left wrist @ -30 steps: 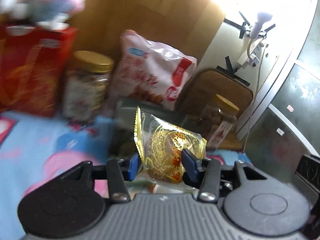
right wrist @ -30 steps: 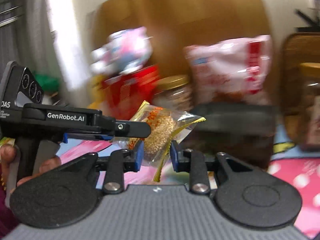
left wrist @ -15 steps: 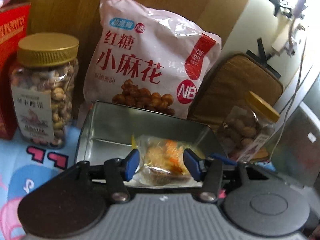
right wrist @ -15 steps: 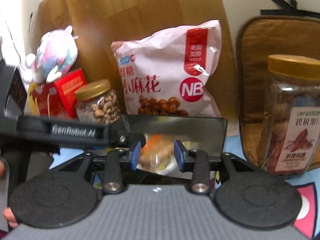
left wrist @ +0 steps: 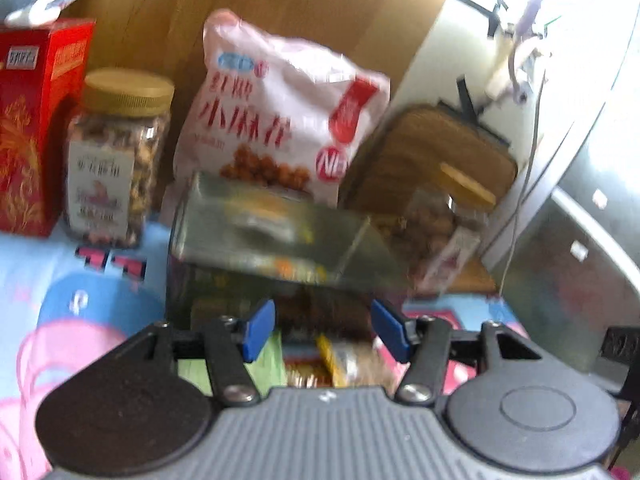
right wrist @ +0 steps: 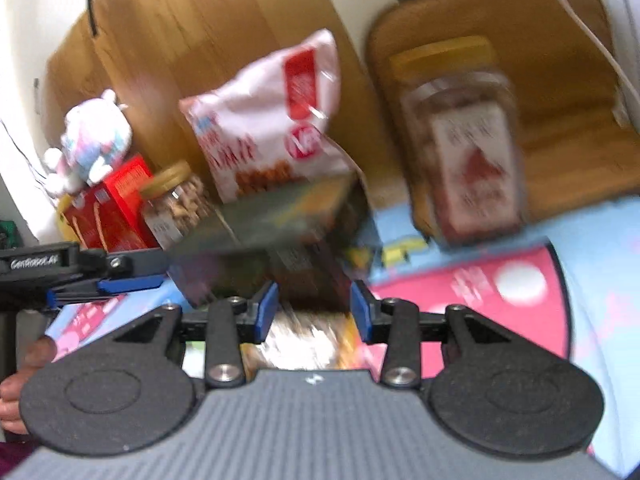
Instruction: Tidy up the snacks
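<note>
Nearest us, our left gripper and right gripper are both opening, nothing pressed between the blue pads; blurred wrapped snacks lie below them on the cartoon-print cloth. Just beyond stands the metal tin holding snack packets. Behind it leans a pink bag marked "NB", flanked by gold-lidded nut jars. The left gripper's arm reads "GenRobot.AI".

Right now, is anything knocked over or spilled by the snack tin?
Nothing looks spilled or tipped. The metal tin sits flat, both nut jars stand upright, and the pink snack bag leans against the board. The blur hides small details.
</note>
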`<state>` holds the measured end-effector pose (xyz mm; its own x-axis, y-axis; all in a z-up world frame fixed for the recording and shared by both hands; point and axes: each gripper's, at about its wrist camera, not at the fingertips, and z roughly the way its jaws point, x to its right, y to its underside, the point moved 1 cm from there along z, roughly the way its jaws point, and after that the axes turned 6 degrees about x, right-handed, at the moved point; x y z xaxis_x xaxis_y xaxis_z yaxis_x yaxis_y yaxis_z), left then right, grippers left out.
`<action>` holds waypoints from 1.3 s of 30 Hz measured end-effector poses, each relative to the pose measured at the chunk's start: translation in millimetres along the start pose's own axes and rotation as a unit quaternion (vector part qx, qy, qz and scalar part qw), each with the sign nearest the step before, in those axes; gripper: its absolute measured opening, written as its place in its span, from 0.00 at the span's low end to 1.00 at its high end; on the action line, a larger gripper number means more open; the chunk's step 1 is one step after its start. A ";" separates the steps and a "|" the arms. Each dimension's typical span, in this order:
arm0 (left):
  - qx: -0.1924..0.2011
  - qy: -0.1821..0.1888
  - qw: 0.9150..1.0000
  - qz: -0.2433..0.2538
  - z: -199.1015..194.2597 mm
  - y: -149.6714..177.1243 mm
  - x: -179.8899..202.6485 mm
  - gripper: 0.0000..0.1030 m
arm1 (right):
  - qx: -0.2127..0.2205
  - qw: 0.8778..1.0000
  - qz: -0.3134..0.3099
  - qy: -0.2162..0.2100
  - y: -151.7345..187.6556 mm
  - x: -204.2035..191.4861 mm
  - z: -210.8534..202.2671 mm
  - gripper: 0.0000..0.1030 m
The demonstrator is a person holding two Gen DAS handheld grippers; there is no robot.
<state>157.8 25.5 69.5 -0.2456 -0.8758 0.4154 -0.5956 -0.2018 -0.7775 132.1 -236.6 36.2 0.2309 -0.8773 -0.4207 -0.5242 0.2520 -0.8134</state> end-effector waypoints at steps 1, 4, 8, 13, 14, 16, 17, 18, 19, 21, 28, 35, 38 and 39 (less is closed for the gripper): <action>-0.006 -0.003 1.000 -0.002 -1.1 6.6 -2.5 0.53 | -0.001 1.000 0.004 -0.003 5.2 -0.5 -5.1 0.44; -0.007 -0.029 0.999 -0.018 -5.7 17.9 -18.9 0.53 | -0.008 1.000 -0.012 -0.016 16.8 -10.3 -14.8 0.43; -0.004 -0.069 0.995 -0.067 -10.9 18.4 -54.2 0.54 | -0.018 0.999 -0.038 -0.032 24.3 -32.7 -6.9 0.43; 0.007 -0.092 0.989 -0.115 -13.1 0.3 -84.5 0.61 | -0.007 0.999 -0.035 -0.028 9.6 -34.2 11.1 0.43; 0.014 -0.094 0.988 -0.121 -13.3 -6.3 -88.0 0.63 | -0.001 0.999 -0.026 -0.027 3.4 -29.3 14.4 0.43; 0.026 -0.097 0.988 -0.120 -11.6 -19.3 -90.6 0.63 | 0.008 1.000 -0.004 -0.021 -7.7 -16.5 21.0 0.43; 0.032 -0.098 0.988 -0.117 -9.8 -25.6 -91.6 0.63 | 0.010 1.000 0.004 -0.016 -12.0 -11.2 24.7 0.43; 0.034 -0.098 0.988 -0.117 -6.4 -31.7 -92.2 0.63 | 0.009 1.000 0.006 -0.012 -15.5 -7.3 29.1 0.43; 0.034 -0.097 0.988 -0.118 -2.4 -36.8 -92.8 0.63 | 0.006 1.000 0.005 -0.009 -18.2 -4.4 33.6 0.44; 0.027 -0.089 0.989 -0.118 10.1 -46.4 -91.9 0.63 | -0.002 1.000 0.002 -0.013 -21.1 -2.2 41.4 0.44; -0.029 -0.082 0.991 -0.099 58.1 -48.4 -75.0 0.59 | -0.011 1.000 -0.016 -0.017 -21.5 -7.8 62.7 0.47; -0.032 -0.107 0.991 -0.067 51.6 -35.6 -52.7 0.60 | -0.009 1.000 -0.018 -0.010 -22.8 -11.7 64.3 0.59; -0.031 -0.118 0.990 -0.066 45.4 -30.9 -47.9 0.60 | -0.011 1.000 -0.027 -0.008 -18.3 -17.9 57.5 0.59; -0.031 -0.117 0.990 -0.065 42.4 -29.7 -47.9 0.60 | -0.010 0.999 -0.031 -0.007 -16.2 -19.7 55.1 0.59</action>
<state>219.7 54.9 52.7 0.0170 -0.9233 0.3837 -0.6574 -0.2994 -0.6915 181.3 -200.8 35.5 0.2745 -0.8851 -0.3759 -0.5253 0.1894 -0.8296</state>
